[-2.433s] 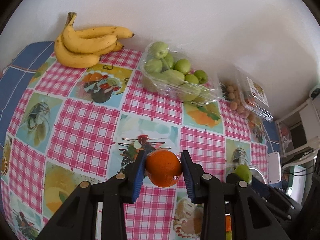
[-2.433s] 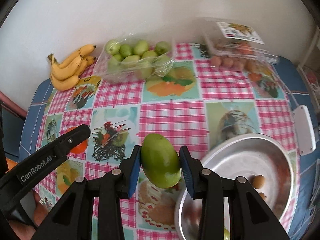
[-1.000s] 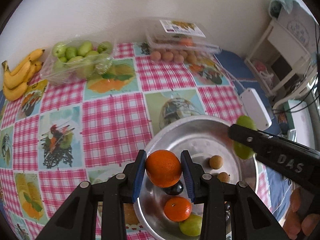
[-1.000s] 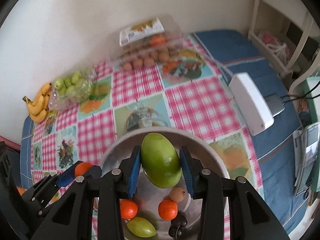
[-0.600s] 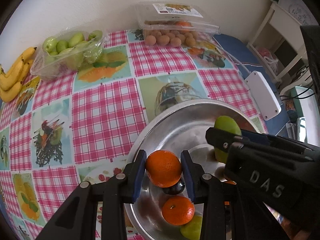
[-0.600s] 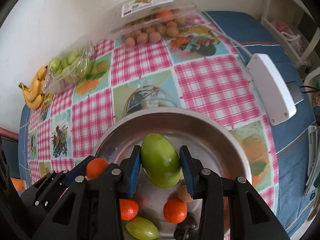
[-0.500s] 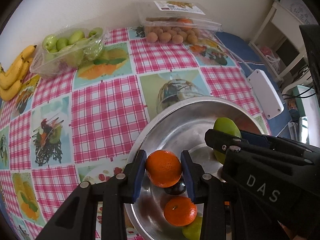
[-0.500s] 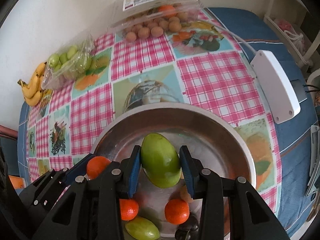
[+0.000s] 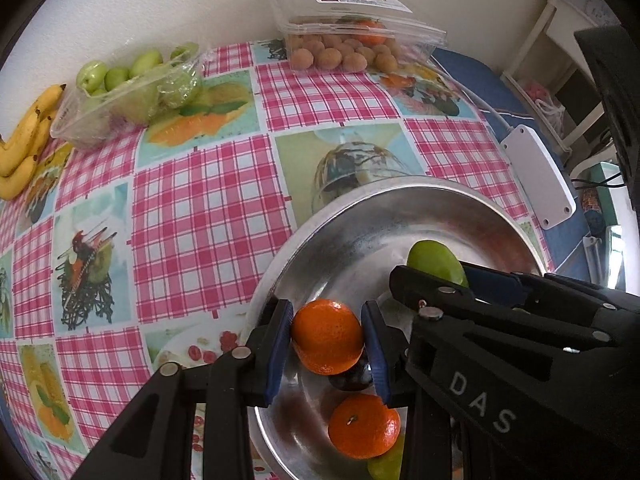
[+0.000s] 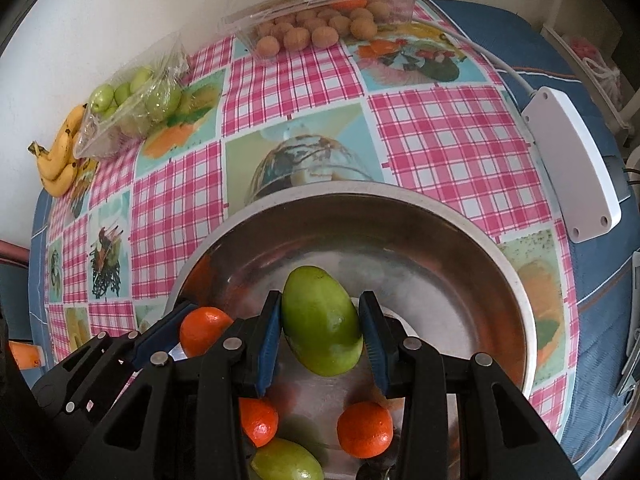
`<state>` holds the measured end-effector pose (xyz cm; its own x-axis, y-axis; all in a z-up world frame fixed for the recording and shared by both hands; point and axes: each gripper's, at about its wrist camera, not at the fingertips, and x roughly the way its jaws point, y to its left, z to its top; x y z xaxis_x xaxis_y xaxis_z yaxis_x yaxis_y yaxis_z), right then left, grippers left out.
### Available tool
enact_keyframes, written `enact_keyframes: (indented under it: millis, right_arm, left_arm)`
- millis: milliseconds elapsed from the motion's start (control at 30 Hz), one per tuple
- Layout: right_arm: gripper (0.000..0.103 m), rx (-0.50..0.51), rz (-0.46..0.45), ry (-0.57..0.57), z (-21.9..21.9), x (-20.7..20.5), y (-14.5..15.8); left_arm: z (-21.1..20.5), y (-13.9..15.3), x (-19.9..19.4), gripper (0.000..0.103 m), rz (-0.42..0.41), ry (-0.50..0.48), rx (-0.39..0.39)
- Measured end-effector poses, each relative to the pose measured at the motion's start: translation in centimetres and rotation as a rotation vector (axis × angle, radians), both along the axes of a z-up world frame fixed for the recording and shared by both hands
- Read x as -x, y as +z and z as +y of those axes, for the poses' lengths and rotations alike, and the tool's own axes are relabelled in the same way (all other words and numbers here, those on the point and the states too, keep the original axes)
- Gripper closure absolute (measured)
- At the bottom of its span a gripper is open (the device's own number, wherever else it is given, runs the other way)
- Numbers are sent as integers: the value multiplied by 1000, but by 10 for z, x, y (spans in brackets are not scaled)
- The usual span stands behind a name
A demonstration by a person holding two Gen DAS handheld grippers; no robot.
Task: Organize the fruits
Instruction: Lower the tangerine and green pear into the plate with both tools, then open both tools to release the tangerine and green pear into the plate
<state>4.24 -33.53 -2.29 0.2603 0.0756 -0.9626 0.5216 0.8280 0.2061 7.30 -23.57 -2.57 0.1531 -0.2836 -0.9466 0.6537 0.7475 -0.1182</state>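
Observation:
My left gripper (image 9: 327, 344) is shut on an orange (image 9: 327, 335) and hangs over the near left part of the metal bowl (image 9: 400, 208). My right gripper (image 10: 322, 330) is shut on a green mango (image 10: 320, 320) above the middle of the same bowl (image 10: 400, 216). The mango (image 9: 434, 260) and the right gripper's black body show at the right of the left wrist view. In the bowl lie two oranges (image 10: 365, 429), another green mango (image 10: 286, 462) and a dark fruit (image 9: 352, 378).
On the pink checked tablecloth (image 9: 200, 216), along the white wall, sit a banana bunch (image 9: 24, 148), a clear tray of green fruits (image 9: 132, 88) and a clear lidded box of small brown fruits (image 9: 352, 48). A white power strip (image 10: 572, 160) lies right of the bowl.
Both grippers have sunk toward the bowl with their fruits still held, so the bowl fills more of both views. The right gripper has come in close beside the left one.

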Motion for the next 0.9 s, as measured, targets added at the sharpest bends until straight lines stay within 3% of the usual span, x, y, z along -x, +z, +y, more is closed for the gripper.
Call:
enact_keyframes:
  millis: [533,700,767,900]
  right_arm:
    - [62,-12,16,-7,0,-3,-7]
    - [62,-1,3,-11,0,-1,2]
    - [62,2,-8,-14,0,0,6]
    - [62,11,-34,-15,-3,1,17]
  left_arm:
    - [-2,-3,2,64,-5,-6,-11]
    - [-1,1,2,60,1,-8,-1]
    - [0,6,3,54,-3,-12,12]
    - [1,16,4,53,-18,-20,32]
